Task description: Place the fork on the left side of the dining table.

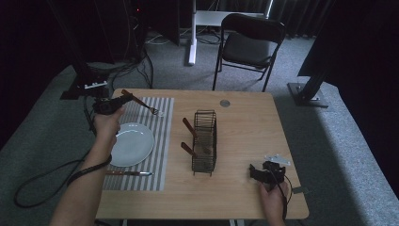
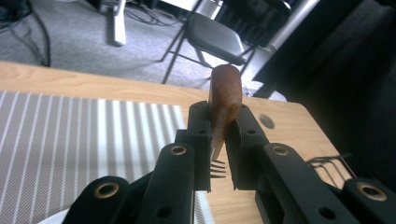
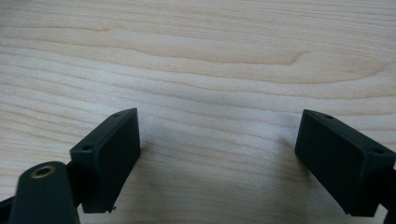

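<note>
The left gripper [image 1: 117, 101] is pinching a wooden-handled fork [image 2: 223, 105], its jaws pressed flat against the handle from both sides so that the tines [image 2: 218, 168] hang down between them and the handle's rounded end rises beyond. In the high view the fork [image 1: 141, 103] hangs over the far part of the striped placemat [image 1: 160, 141], beyond the white plate [image 1: 132, 144], apparently heading for a spot by that plate. A knife [image 1: 128, 173] already lies on the mat's near end, so this looks like a place setting being laid. More wooden-handled cutlery [image 1: 190, 128] leans in the black wire basket [image 1: 205, 141] at the table's [image 1: 244, 122] middle, the likely source of the pieces. The right gripper [image 3: 217, 156] rests low over bare wood at the near right, its jaws spread wide with nothing between them, seemingly idle while the left works.
</note>
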Demonstrator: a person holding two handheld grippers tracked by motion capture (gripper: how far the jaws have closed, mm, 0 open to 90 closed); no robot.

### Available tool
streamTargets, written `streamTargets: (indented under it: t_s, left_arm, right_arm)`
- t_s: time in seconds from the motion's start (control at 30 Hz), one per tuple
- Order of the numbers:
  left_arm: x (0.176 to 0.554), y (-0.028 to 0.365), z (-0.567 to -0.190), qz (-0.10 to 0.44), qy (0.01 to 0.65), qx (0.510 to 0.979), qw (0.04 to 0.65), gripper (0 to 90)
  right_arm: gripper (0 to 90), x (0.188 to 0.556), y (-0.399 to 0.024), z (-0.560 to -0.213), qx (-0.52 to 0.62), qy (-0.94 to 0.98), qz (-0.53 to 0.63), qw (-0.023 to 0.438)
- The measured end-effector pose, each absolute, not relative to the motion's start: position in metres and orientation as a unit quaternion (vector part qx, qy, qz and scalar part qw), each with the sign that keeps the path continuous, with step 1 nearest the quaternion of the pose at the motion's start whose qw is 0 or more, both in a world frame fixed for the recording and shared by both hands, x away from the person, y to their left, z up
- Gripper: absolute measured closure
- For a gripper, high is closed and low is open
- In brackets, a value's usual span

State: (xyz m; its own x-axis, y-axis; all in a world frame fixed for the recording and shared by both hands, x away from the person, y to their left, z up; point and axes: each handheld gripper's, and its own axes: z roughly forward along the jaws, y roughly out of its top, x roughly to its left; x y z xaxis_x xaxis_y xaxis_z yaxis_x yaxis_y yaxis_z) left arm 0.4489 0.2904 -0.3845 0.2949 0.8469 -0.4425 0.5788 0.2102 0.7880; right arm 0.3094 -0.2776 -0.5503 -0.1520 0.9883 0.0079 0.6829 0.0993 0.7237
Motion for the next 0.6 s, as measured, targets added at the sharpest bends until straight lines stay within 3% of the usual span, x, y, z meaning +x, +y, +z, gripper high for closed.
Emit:
streamTargets:
  t_s: [0.6]
  left_arm:
    - [0.461,0.318,-0.447,0.111,0.638,0.549,0.529,80.5]
  right_arm:
    - [13.8,0.309,-0.278,-0.550,0.600,0.697,0.301,0.254]
